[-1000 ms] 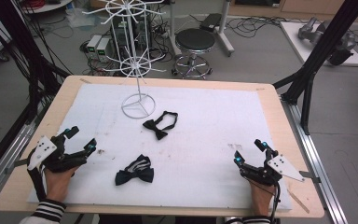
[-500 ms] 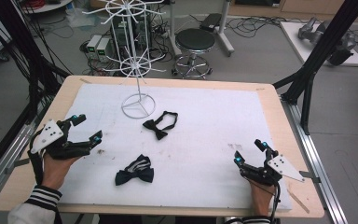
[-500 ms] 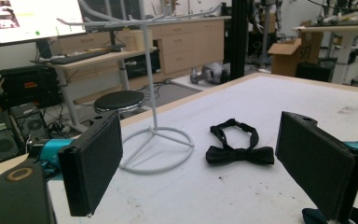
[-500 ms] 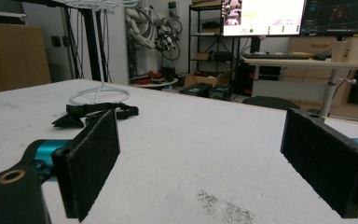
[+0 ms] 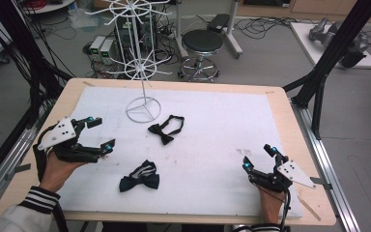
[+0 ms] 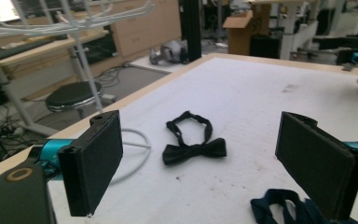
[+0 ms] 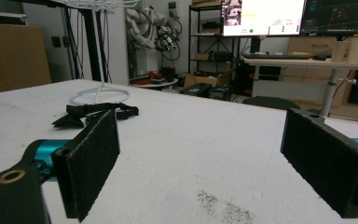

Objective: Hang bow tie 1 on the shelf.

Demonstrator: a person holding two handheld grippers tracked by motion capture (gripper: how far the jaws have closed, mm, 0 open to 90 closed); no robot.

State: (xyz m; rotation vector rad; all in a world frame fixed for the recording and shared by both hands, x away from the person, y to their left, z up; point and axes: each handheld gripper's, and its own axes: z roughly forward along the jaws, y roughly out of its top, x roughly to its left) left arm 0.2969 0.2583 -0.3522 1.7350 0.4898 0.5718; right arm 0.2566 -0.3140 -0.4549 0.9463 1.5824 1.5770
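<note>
step: approach, nothing grabbed | left gripper (image 5: 100, 133) wide open, near the black bow tie (image 5: 165, 130) by the white rack (image 5: 143, 109) | right gripper (image 5: 260, 157) open, idle, well apart | next: probably drop jaws over the knot, squeeze

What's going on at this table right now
A person holds a gripper in each hand over a white-topped table. The left gripper is open and raised, pointed toward the two bow ties: a black bow tie lying near the white wire rack, and a dark blue bow tie closer to the person. The right gripper is open too, low near the table's front right corner, away from both ties. Nothing is held yet, and no tie hangs on the rack.
</note>
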